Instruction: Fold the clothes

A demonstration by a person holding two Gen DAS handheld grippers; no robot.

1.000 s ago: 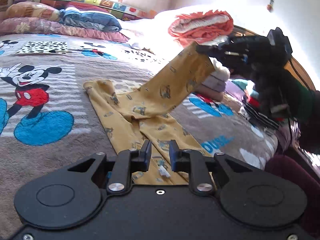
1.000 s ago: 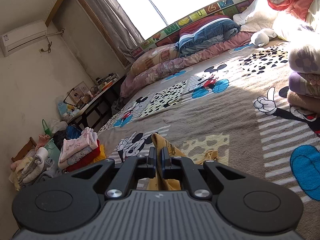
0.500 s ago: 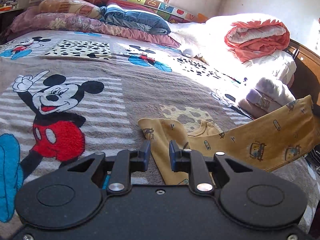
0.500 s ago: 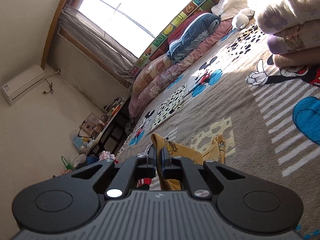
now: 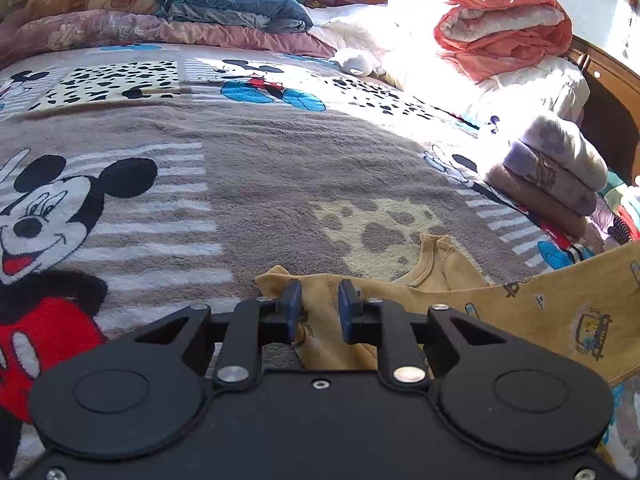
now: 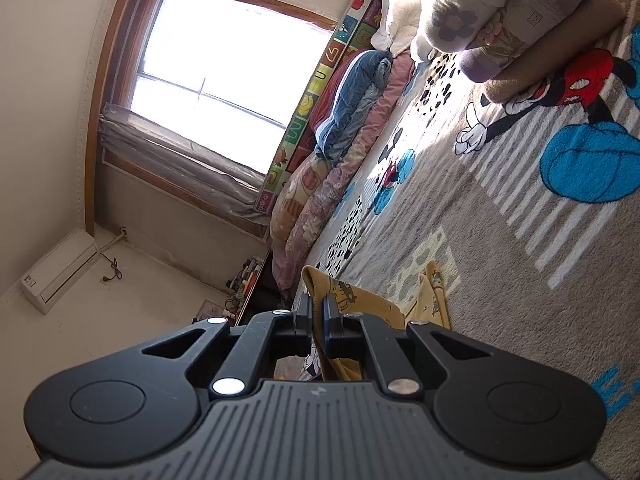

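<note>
Fold only partly done: yellow printed garment (image 5: 560, 312) is lying on the near right of the cartoon blanket (image 5: 260, 168), one end lifted off to the right. Right gripper (image 6: 316, 312) is clenching a bunched edge of it. Left gripper (image 5: 318, 308) is hovering with fingers parted over the near hem, gripping nothing. Folded pile (image 5: 556, 168) is sitting far right. No containers showing.
</note>
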